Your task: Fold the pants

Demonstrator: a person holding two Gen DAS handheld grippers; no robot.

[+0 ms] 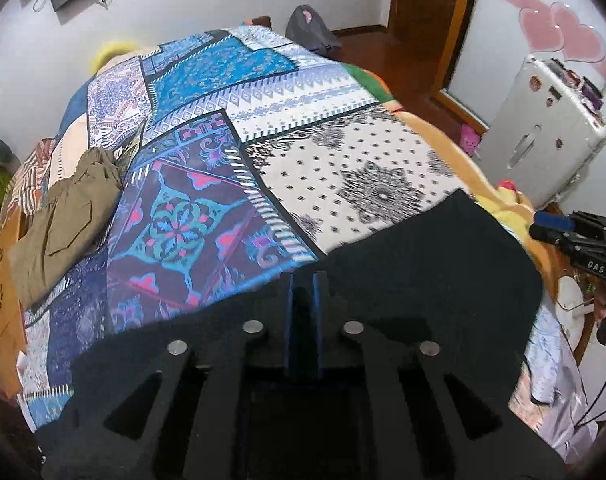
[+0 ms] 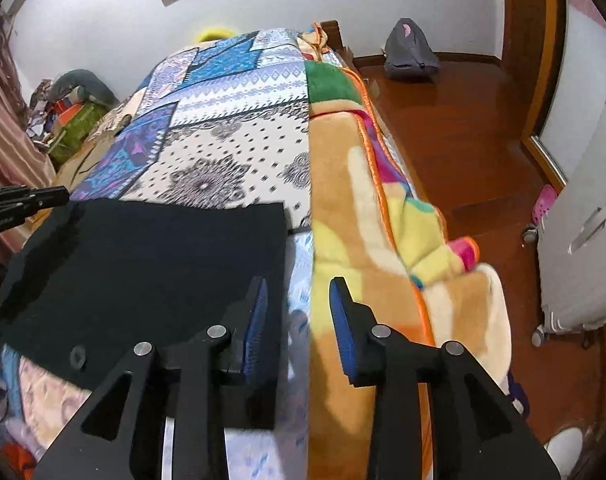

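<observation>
- Left wrist view: the left claw point(image 1: 303, 280), at lower centre, has its blue pads nearly together, apparently pinching the edge of the black pants point(image 1: 415, 264) spread across the lower frame on the patchwork bedspread point(image 1: 207, 184). Olive trousers point(image 1: 67, 220) lie at left.
- Right wrist view: the right claw point(image 2: 299, 304) hangs apart, gripping nothing, beside the pants' right edge point(image 2: 151, 256). It should probably take the matching corner so both lift evenly.

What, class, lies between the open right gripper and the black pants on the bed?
Nothing visible. The right gripper hangs open just right of the black pants, over a bare strip of patterned bedspread. The plush blanket lies on its far side, away from the pants. The left gripper is closed on the pants.
</observation>
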